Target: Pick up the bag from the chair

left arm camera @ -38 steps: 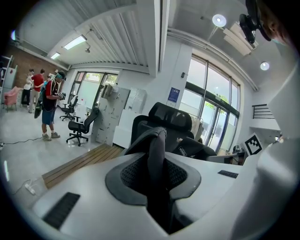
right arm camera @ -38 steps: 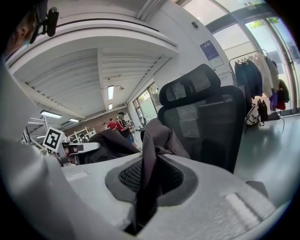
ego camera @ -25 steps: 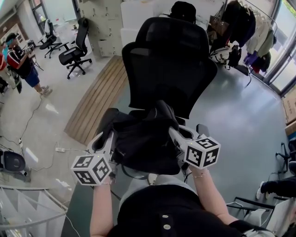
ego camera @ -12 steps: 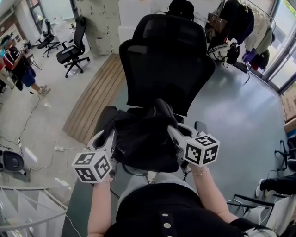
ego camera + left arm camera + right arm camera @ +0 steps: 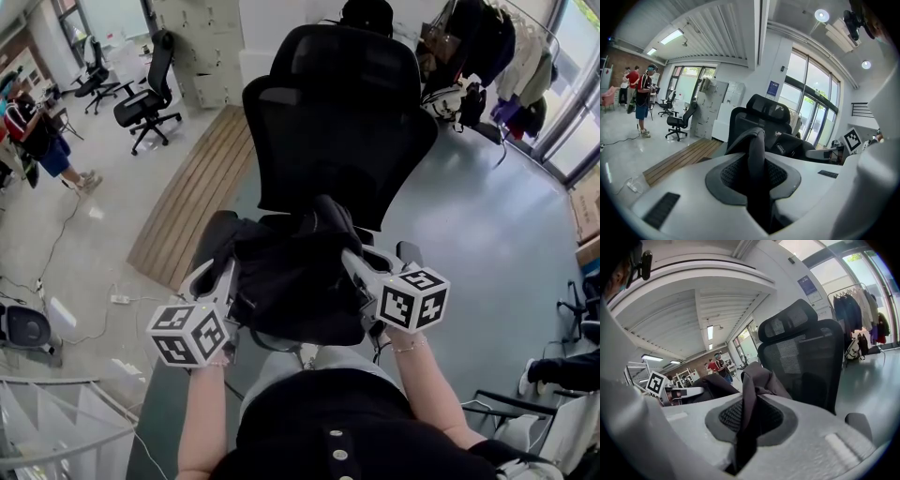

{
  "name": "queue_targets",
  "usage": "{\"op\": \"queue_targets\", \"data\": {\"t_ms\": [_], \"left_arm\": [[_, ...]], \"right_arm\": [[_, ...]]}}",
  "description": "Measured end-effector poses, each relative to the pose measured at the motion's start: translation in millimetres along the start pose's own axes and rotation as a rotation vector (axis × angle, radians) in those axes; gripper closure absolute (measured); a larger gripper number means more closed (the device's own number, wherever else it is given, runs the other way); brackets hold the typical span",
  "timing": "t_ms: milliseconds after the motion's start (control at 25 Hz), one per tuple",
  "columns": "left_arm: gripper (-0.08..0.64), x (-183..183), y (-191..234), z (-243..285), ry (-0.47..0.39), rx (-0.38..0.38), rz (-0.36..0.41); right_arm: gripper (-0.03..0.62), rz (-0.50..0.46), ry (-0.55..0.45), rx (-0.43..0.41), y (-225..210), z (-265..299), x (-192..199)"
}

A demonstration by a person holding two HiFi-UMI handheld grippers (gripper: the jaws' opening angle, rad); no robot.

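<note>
We are in an open office with a grey polished floor, a strip of wooden decking far out past the left fingers, and a clothes rail well beyond the right fingers. A black mesh chair stands straight ahead of both sets of fingers, its backrest upright and facing us. The black bag sits between the 2 grippers, in front of that backrest and over the seat; we cannot tell whether its underside touches the seat. The left gripper has its fingers pressed together on a dark strap of the bag, which stands up out of the grip as a narrow loop. The right gripper is closed in the same way, its fingers pinching a crumpled fold of the bag's fabric that rises above them. The 2 marker cubes lie nearest us, with the bag's bulk just beyond and between the fingers. Far off past the left fingers stand another office chair and a person in a red shirt.
</note>
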State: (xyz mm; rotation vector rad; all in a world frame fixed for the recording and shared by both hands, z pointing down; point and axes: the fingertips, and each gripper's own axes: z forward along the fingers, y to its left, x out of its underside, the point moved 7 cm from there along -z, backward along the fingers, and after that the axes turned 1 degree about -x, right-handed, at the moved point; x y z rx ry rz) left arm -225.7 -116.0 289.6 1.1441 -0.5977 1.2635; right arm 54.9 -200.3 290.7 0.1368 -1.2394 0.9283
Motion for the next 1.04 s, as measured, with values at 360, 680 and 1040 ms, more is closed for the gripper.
{"op": "queue_targets", "data": {"t_ms": [360,680,1040], "left_arm": [[0.476,0.2,3.8,-1.4,0.007,0.008,-0.015],[0.476,9.1,2.6,0.3,0.031,0.013,-0.020],[0.476,4.1,-1.5,3.1,0.027,0.020,-0.020]], "right_arm": [[0.545,0.015,0.013,-0.007,0.3,5.7,3.6],[0.545,0.040,0.028,0.001,-4.2,5.0,16.6],[0.545,0.055,0.012,0.008,-6.3,4.1,13.6]]}}
